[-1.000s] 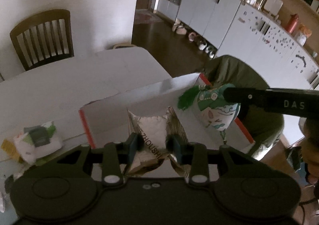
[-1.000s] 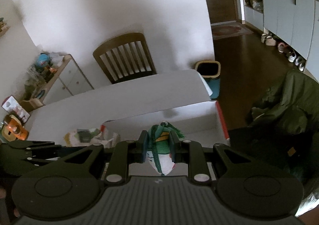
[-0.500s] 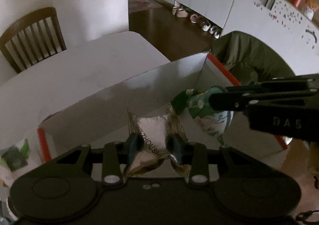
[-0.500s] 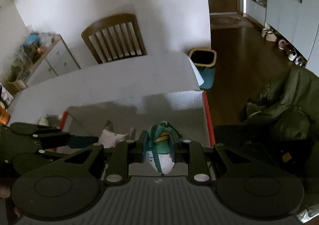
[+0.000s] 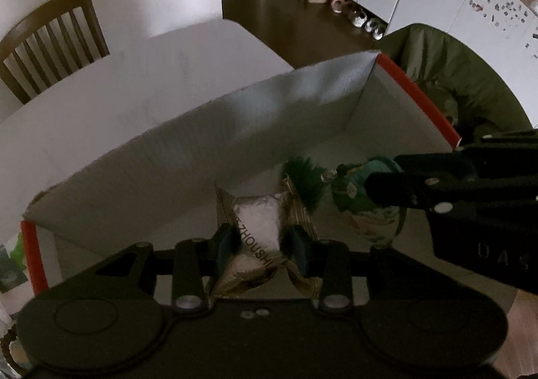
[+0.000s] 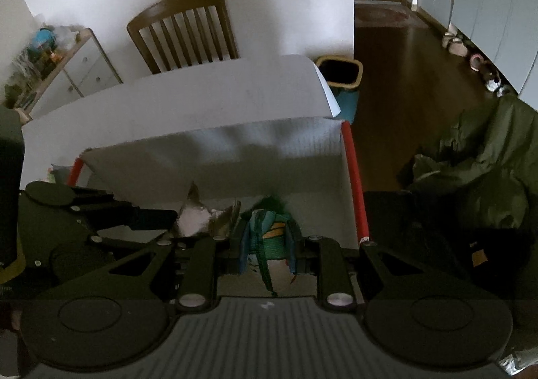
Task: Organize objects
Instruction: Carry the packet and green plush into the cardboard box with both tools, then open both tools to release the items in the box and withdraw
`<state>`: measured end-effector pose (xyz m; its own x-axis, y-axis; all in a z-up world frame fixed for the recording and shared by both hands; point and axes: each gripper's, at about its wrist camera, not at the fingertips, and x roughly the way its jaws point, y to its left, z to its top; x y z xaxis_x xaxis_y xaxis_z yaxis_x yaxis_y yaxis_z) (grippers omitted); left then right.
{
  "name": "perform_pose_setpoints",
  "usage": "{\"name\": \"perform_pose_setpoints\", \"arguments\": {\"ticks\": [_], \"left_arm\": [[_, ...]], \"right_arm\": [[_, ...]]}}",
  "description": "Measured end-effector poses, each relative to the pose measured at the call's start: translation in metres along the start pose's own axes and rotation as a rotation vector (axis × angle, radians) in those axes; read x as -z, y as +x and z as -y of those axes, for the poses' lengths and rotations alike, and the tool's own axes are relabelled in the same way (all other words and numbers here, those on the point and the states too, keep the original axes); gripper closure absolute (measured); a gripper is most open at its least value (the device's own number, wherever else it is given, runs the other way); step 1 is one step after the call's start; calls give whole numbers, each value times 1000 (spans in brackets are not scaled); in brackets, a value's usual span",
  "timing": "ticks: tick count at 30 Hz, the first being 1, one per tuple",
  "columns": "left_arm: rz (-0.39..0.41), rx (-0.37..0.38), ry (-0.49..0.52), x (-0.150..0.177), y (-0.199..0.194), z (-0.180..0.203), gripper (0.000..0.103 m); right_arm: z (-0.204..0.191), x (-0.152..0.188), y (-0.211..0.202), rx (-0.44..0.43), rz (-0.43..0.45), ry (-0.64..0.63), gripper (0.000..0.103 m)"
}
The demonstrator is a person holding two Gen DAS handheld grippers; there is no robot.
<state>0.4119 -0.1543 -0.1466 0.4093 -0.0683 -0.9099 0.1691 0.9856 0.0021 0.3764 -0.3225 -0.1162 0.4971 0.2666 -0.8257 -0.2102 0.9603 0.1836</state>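
Note:
My left gripper (image 5: 262, 242) is shut on a silver and gold snack packet (image 5: 257, 231) and holds it inside a white cardboard box (image 5: 235, 130) with red edges. My right gripper (image 6: 267, 241) is shut on a green and white snack bag (image 6: 269, 234), also inside the box (image 6: 218, 157). In the left wrist view the right gripper (image 5: 383, 187) comes in from the right with the green bag (image 5: 353, 190) just right of the packet. In the right wrist view the left gripper (image 6: 168, 219) and its packet (image 6: 195, 219) sit to the left.
The box stands on a white table (image 5: 117, 93). A wooden chair (image 6: 185, 29) stands at the table's far side. A bin (image 6: 339, 73) sits on the floor beyond the table corner. A green beanbag (image 5: 464, 83) lies right of the box. Another packet (image 5: 10, 264) lies left of the box.
Both grippers have moved forward and down into the box with their packets. The box walls now fill more of both views. Both stay shut.

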Motion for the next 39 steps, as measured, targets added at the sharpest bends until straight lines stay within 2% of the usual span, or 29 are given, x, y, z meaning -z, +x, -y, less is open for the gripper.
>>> {"name": "perform_pose_setpoints", "arguments": {"ticks": [14,18,21,29,39], "left_arm": [[-29,-14,-11,-4,5,-1,63],[-18,-21,-18,-11,9,5,52],[5,-14,-28,-9,1,2,47],[54,-5,-54,-3,-25,-2,46],[146,9,-96,16,-80,-12,45]], "right_arm": [[1,2,14,10,-40,-2,81],[1,3,12,2,-33,0,81],[4,3,8,-4,-26,15,80],[4,0,-17,-34,17,14,80],[-7,12,-59,-78,87,-33,80]]}}
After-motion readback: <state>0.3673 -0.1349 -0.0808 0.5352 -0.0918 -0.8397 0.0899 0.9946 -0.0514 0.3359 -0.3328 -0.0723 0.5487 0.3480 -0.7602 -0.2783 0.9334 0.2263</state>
